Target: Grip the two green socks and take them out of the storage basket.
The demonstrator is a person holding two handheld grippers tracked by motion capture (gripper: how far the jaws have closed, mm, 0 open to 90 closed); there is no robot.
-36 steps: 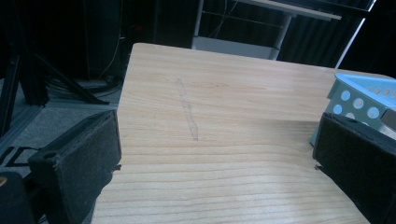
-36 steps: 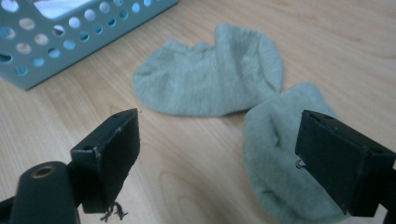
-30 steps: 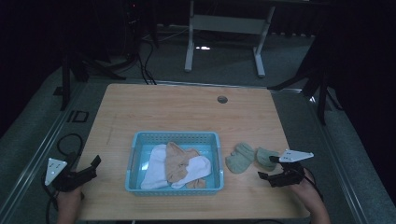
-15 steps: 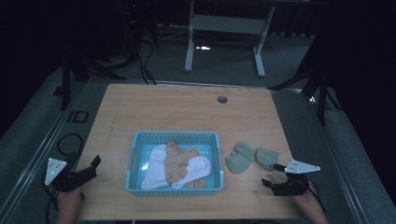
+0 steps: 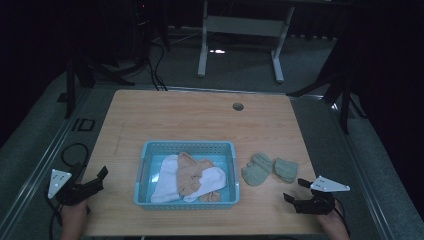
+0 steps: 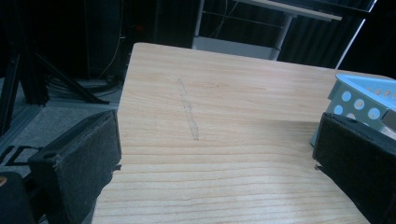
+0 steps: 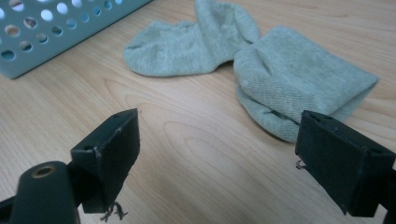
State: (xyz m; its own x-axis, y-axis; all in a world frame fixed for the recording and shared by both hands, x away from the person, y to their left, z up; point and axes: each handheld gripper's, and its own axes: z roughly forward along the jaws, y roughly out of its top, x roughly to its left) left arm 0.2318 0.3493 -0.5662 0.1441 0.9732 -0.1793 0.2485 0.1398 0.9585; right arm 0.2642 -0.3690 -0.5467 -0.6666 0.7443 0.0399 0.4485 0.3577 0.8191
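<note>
The two green socks [image 5: 270,169] are lying on the tabletop [image 5: 200,120], just to the right of the blue basket [image 5: 186,147]. They are sitting just ahead of the right tool [image 5: 294,192], stretching side to side across its path. That tool is gaping wide and gripping nothing. The left tool [image 5: 100,176] is waiting far off past the basket, also wide apart and empty. So the right hand is looking nearer. No writing is showing anywhere.
</note>
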